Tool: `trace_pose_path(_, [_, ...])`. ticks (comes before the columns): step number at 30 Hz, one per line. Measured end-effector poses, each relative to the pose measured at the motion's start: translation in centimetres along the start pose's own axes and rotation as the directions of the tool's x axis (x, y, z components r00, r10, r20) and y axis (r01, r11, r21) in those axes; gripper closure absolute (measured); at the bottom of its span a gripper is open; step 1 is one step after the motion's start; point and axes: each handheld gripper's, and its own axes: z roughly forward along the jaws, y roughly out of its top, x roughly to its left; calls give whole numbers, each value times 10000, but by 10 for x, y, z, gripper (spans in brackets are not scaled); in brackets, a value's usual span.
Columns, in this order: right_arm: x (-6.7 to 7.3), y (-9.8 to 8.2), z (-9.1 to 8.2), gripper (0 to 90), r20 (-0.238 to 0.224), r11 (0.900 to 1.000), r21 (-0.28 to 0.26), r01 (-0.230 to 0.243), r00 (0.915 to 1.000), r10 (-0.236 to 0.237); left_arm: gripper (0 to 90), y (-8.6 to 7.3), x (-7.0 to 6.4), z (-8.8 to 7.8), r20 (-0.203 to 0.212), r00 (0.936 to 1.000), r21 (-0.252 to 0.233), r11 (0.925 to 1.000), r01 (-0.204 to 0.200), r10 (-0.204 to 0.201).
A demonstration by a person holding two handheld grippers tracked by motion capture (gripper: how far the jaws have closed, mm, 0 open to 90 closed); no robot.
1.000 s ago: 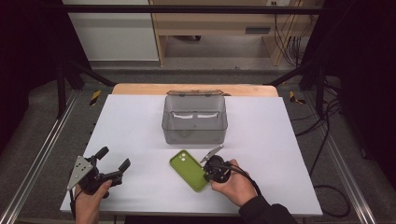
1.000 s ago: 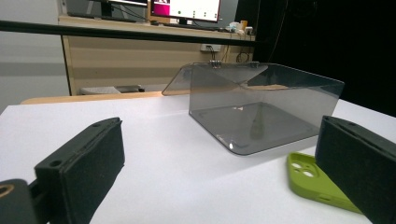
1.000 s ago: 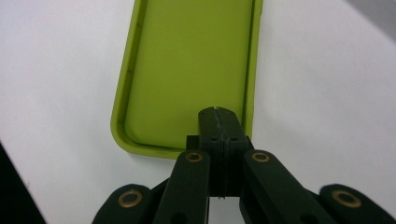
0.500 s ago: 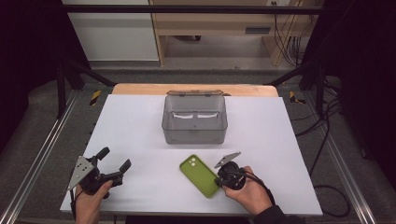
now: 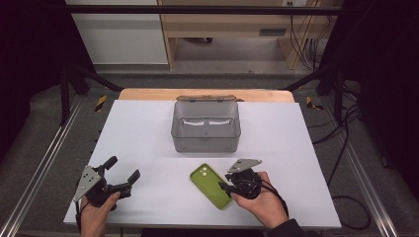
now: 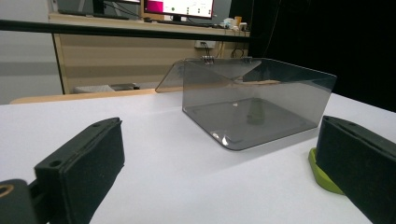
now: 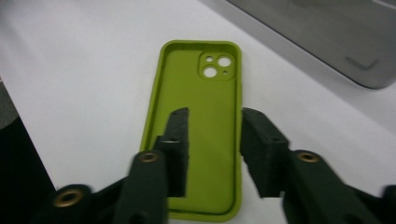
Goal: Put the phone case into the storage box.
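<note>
High view: a green phone case (image 5: 211,186) is seen lying flat, hollow side up, on the white table (image 5: 148,128), near its front edge and in front of a clear grey box (image 5: 206,127). The right gripper (image 5: 226,186) is held at the case's right edge; its jaws have just been opening and stand apart over the case's rim, unpressed. The left gripper (image 5: 123,174) is held spread wide and empty, well apart at the left.
</note>
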Motion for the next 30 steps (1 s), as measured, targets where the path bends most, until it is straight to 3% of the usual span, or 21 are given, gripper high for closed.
trace_pose_path(7, [20, 3, 17, 261, -146, 9959, 798, 424, 9990, -414, 11, 0, 0, 1, -33, 10000, 22, 10000, -10, 10])
trace_pose_path(8, [20, 3, 17, 261, -146, 9959, 798, 424, 9990, -414, 11, 0, 0, 1, -33, 10000, 22, 10000, -10, 10])
trace_pose_path(9, [25, 4, 20, 166, -34, 9949, 889, 482, 9988, -481, 11, 0, 0, 1, -11, 10000, 67, 9999, -77, 77])
trace_pose_path(15, [36, 4, 25, 69, 75, 9909, 1243, 522, 9985, -536, 10, 0, -2, 2, 47, 10000, 58, 10000, -57, 57])
trace_pose_path(19, [42, 1, 25, 142, -225, 9831, 1621, 848, 9964, -822, 10, 0, 0, 0, 10, 10000, 45, 10000, -6, 6])
trace_pose_path(25, [50, -1, 24, 427, -451, 9740, 2017, 1029, 9944, -957, 9, 0, 0, 0, 18, 10000, 38, 10000, -38, 38])
trace_pose_path(30, [51, -6, 24, 620, -523, 9725, 2171, 842, 9958, -745, 10, 0, -1, 1, 24, 10000, 56, 10000, -26, 26])
